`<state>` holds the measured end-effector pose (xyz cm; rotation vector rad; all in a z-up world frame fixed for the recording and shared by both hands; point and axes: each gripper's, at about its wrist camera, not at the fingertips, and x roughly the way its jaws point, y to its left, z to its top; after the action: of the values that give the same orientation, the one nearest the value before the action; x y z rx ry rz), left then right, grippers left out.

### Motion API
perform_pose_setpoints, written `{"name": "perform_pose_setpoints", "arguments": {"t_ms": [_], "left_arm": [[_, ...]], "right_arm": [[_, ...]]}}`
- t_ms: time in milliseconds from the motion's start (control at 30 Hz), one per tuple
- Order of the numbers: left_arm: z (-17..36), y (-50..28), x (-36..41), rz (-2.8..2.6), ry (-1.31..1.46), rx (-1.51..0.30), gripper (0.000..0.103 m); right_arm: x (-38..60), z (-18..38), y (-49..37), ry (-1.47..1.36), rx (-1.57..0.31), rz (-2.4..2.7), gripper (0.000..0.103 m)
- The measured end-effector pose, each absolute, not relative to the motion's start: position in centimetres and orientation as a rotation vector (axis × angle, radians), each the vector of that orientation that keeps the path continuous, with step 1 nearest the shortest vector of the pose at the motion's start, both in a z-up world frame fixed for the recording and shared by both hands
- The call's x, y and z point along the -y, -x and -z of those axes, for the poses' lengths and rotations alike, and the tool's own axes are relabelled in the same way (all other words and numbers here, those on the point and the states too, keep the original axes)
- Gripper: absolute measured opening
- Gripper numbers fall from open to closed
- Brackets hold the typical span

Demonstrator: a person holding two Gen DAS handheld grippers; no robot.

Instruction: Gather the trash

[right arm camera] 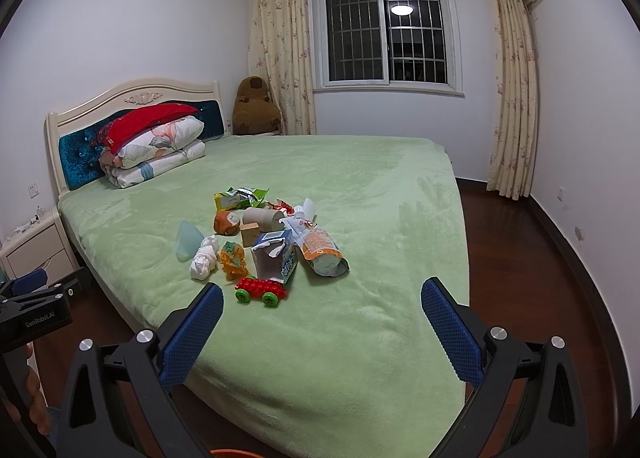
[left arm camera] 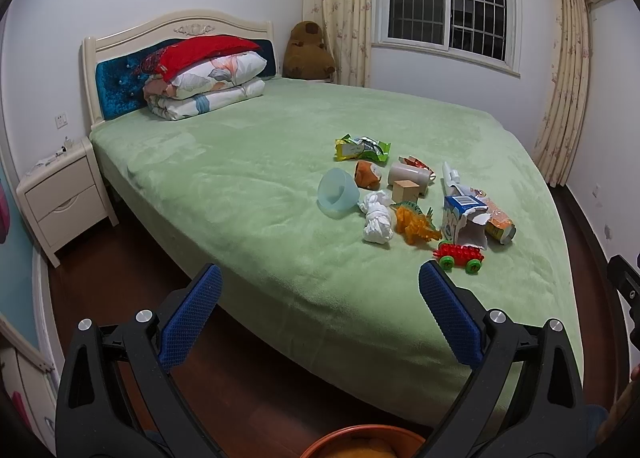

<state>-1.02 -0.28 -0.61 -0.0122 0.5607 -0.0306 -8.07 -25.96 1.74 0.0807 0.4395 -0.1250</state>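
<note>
A heap of trash and toys lies on the green bed (left arm camera: pixel 260 161) (right arm camera: pixel 360 185). Trash: a torn blue milk carton (left arm camera: pixel 464 221) (right arm camera: pixel 276 254), a crumpled white tissue (left arm camera: pixel 378 219) (right arm camera: pixel 205 258), a green-yellow snack wrapper (left arm camera: pixel 362 147) (right arm camera: pixel 240 197), an orange snack bag (left arm camera: pixel 498 221) (right arm camera: pixel 322 250). An orange bin (left arm camera: pixel 362 442) sits at the bottom edge below my left gripper (left arm camera: pixel 320 290), which is open and empty before the bed edge. My right gripper (right arm camera: pixel 322 302) is open and empty, short of the heap.
Toys sit among the trash: an orange dinosaur (left arm camera: pixel 416 221), a red-green toy car (left arm camera: pixel 460 254) (right arm camera: pixel 262 290), a wooden block (left arm camera: pixel 406 189), a blue bowl (left arm camera: pixel 336 193). Folded bedding (left arm camera: pixel 204 77) lies by the headboard. A nightstand (left arm camera: pixel 60 193) stands at the left.
</note>
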Motion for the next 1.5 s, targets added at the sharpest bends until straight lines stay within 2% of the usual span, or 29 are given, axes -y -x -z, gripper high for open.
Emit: {"name": "perform_pose_setpoints", "arguments": {"t_ms": [1167,1500], "left_arm": [[1.1,0.8,-0.1,0.033,0.017,-0.586,0.096],[2.6,-0.6,-1.1,0.027,0.019,-0.631,0.096]], "right_arm": [[26.0,-1.6,8.1,-0.076,-0.444,0.124,0.098],[25.2,0.3,3.5,-0.053,-0.515,0.071,0.098]]}}
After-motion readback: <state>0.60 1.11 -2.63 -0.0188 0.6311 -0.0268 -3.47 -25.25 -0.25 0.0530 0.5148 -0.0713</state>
